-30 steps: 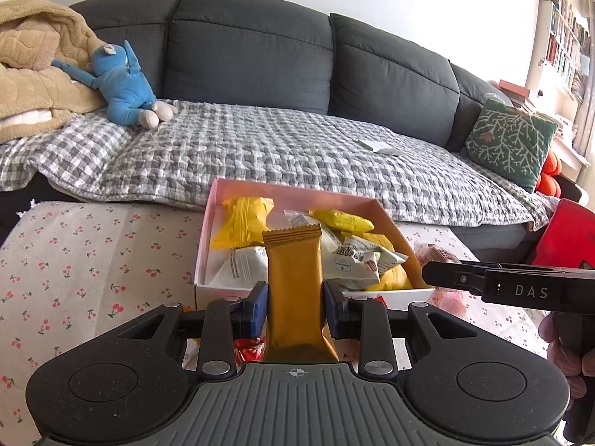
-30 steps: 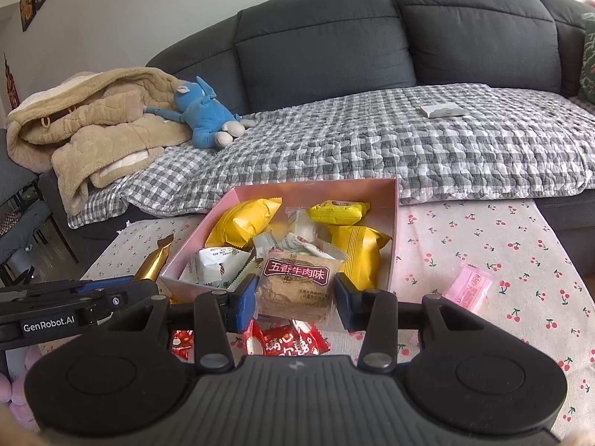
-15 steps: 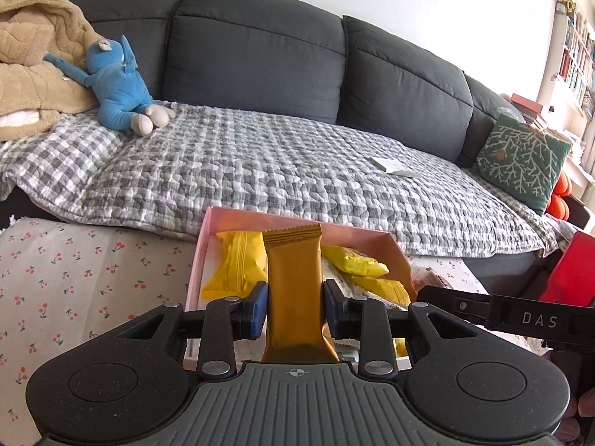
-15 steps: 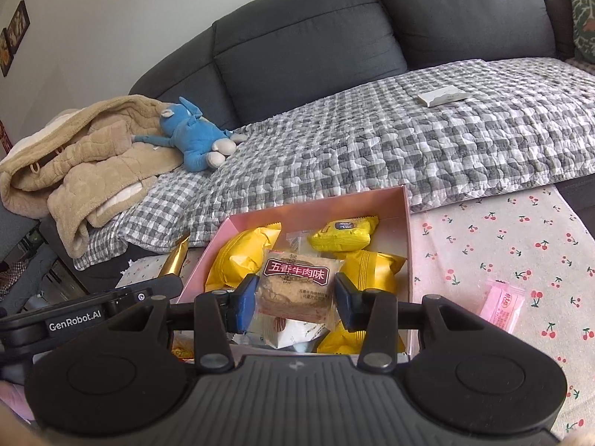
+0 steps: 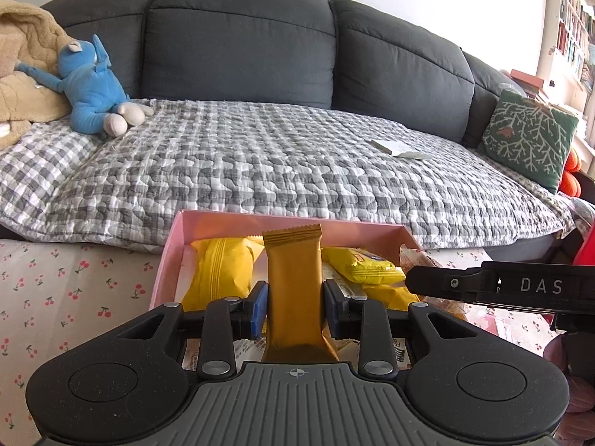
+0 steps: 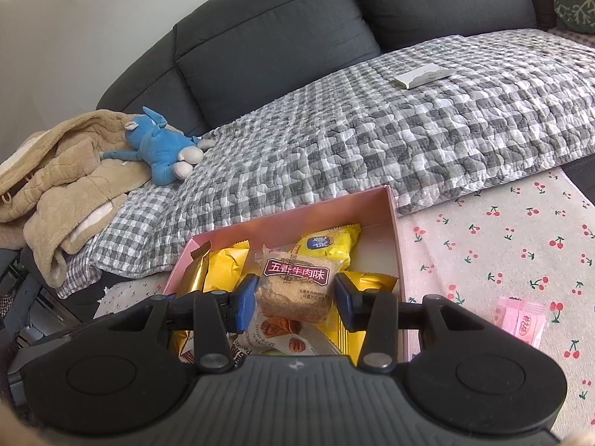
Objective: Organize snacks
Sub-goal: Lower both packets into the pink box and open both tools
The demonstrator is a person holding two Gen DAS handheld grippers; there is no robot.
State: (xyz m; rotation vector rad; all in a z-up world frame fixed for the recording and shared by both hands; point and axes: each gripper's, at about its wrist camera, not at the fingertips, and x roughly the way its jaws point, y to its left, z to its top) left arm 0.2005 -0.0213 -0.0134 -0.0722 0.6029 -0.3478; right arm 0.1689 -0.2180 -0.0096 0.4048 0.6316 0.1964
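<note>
My left gripper (image 5: pixel 295 306) is shut on an upright gold bar wrapper (image 5: pixel 293 282), which hangs over the near part of the pink box (image 5: pixel 171 245). In the right wrist view that same gold bar (image 6: pixel 197 271) shows at the box's left side. My right gripper (image 6: pixel 296 297) is shut on a clear-wrapped biscuit cake with a dark red label (image 6: pixel 295 290), held above the middle of the pink box (image 6: pixel 394 230). Several yellow snack packets (image 6: pixel 327 243) lie inside the box. The right gripper's finger (image 5: pixel 483 286) reaches in from the right of the left wrist view.
A pink sachet (image 6: pixel 520 319) lies on the cherry-print tablecloth (image 6: pixel 502 245) right of the box. Behind the table runs a grey sofa with a checked blanket (image 5: pixel 279 163), a blue plush toy (image 5: pixel 89 89), a beige coat (image 6: pixel 55 171), a white booklet (image 6: pixel 424 74) and a green cushion (image 5: pixel 528 137).
Both grippers have moved forward over the pink box with their snacks still gripped. The box now lies right under them, and the right gripper has rolled so its view tilts.
</note>
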